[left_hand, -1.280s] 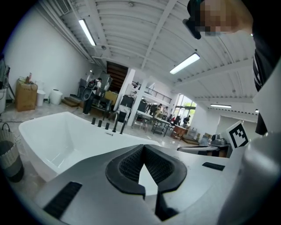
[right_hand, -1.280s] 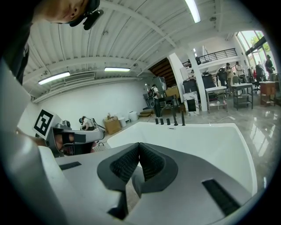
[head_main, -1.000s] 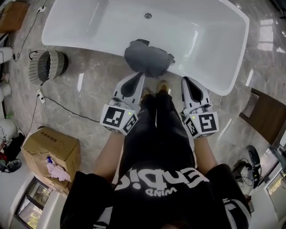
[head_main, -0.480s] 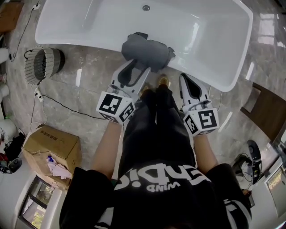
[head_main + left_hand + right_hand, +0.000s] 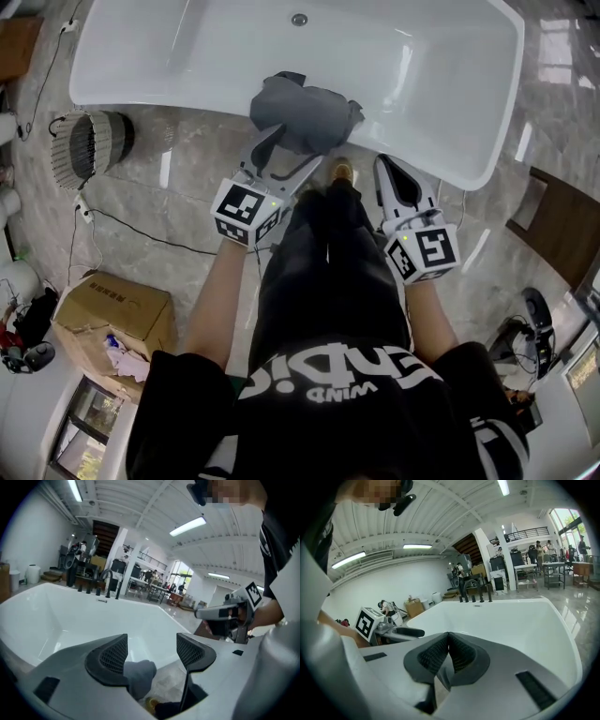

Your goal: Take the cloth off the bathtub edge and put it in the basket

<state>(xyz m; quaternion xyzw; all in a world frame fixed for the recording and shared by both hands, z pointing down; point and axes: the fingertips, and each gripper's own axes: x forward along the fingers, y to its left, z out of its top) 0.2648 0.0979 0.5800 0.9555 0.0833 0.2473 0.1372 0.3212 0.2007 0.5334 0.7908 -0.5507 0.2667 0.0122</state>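
Observation:
A grey cloth [image 5: 305, 112] lies bunched over the near edge of the white bathtub [image 5: 187, 56]. My left gripper [image 5: 284, 156] sits just below it, and its jaws have just been opening. In the left gripper view, the left gripper [image 5: 151, 649] stands open, with a fold of the cloth [image 5: 138, 677] hanging low between the pads, beside the left one and not pressed. My right gripper [image 5: 387, 169] is shut and empty, to the right of the cloth, short of the tub edge; its pads meet in the right gripper view [image 5: 448, 643]. The wicker basket [image 5: 91, 142] lies on the floor at the left.
A black cable [image 5: 141, 230] runs across the marble floor below the basket. A cardboard box [image 5: 117, 314] stands at the lower left. A dark wooden piece [image 5: 562, 234] is at the right. The person's legs and a shoe [image 5: 342, 172] are between the grippers.
The left gripper's jaws went from shut to wide open, and it moved in under the cloth's hanging edge. The right gripper has hardly moved.

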